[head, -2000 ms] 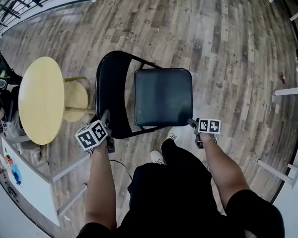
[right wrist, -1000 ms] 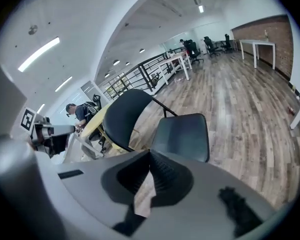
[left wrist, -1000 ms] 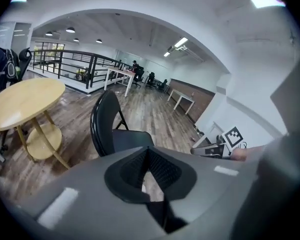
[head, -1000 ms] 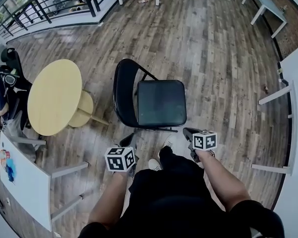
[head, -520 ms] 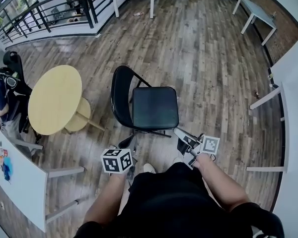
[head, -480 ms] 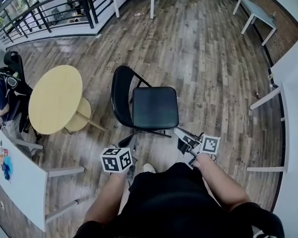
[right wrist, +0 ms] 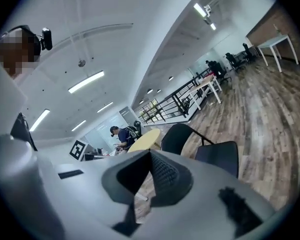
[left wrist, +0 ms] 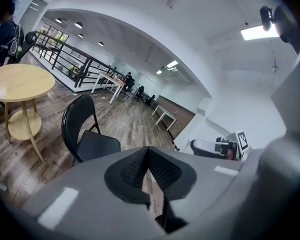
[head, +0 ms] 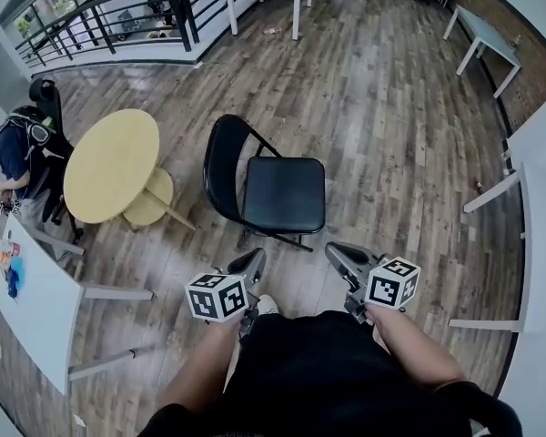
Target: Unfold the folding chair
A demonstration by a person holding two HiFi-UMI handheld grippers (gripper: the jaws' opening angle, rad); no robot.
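Grippers number two, both clenched on nothing: the left gripper (head: 253,261) and the right gripper (head: 338,252) sit side by side close in front of the wearer's body, jaws pressed together, apart from the chair. One folding chair (head: 282,194) stands opened on the wooden floor (head: 391,126) just ahead of them, seat flat, backrest toward the single round yellow table (head: 112,164) beside it. One other person (head: 9,153) shows at the far left edge.
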